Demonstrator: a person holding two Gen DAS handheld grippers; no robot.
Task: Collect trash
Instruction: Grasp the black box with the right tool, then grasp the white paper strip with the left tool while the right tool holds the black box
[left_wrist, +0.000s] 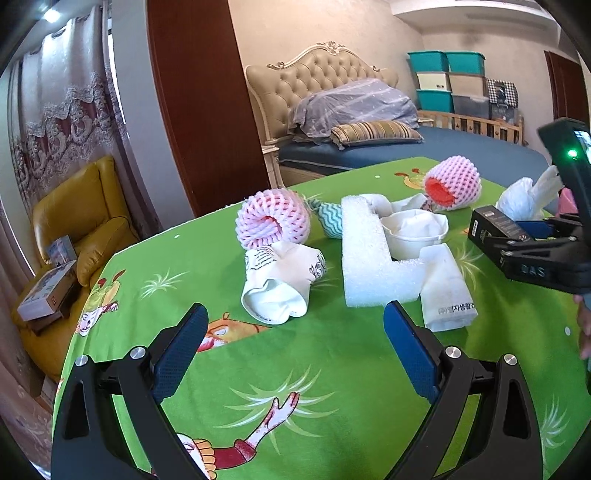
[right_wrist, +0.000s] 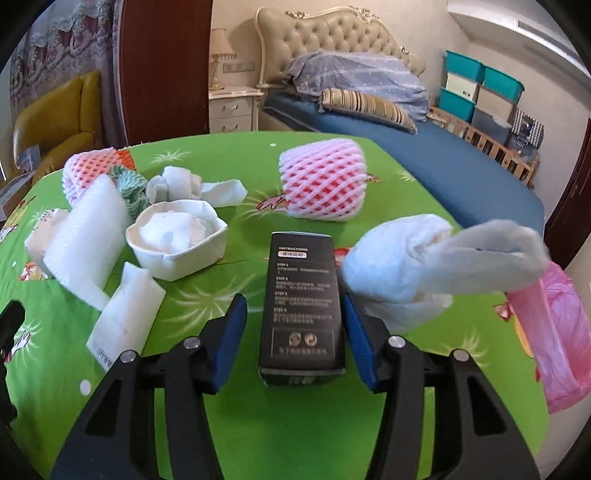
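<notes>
A green cartoon-print tablecloth (right_wrist: 295, 424) covers the table that carries all the trash. Largest on it is the L-shaped white foam block (left_wrist: 365, 254), with a crumpled white paper bowl (left_wrist: 413, 230) sitting in its angle and a flattened white paper cup (left_wrist: 448, 295) with Korean print just beside. Two pink foam fruit nets lie well apart — one (left_wrist: 271, 223) behind a crushed paper cup (left_wrist: 280, 288), the other (left_wrist: 452, 182) near the far edge. A white plastic bag (right_wrist: 417, 266) and a pink plastic bag (right_wrist: 557, 339) lie at the right edge.

The black instruction-printed box (right_wrist: 301, 306) lies between the right gripper's (right_wrist: 295, 332) blue pads; the right pad touches it, the left shows a narrow gap — a firm clamp cannot be told. The left gripper (left_wrist: 295, 350) hangs over bare cloth, fingers wide apart, nothing between them.
</notes>
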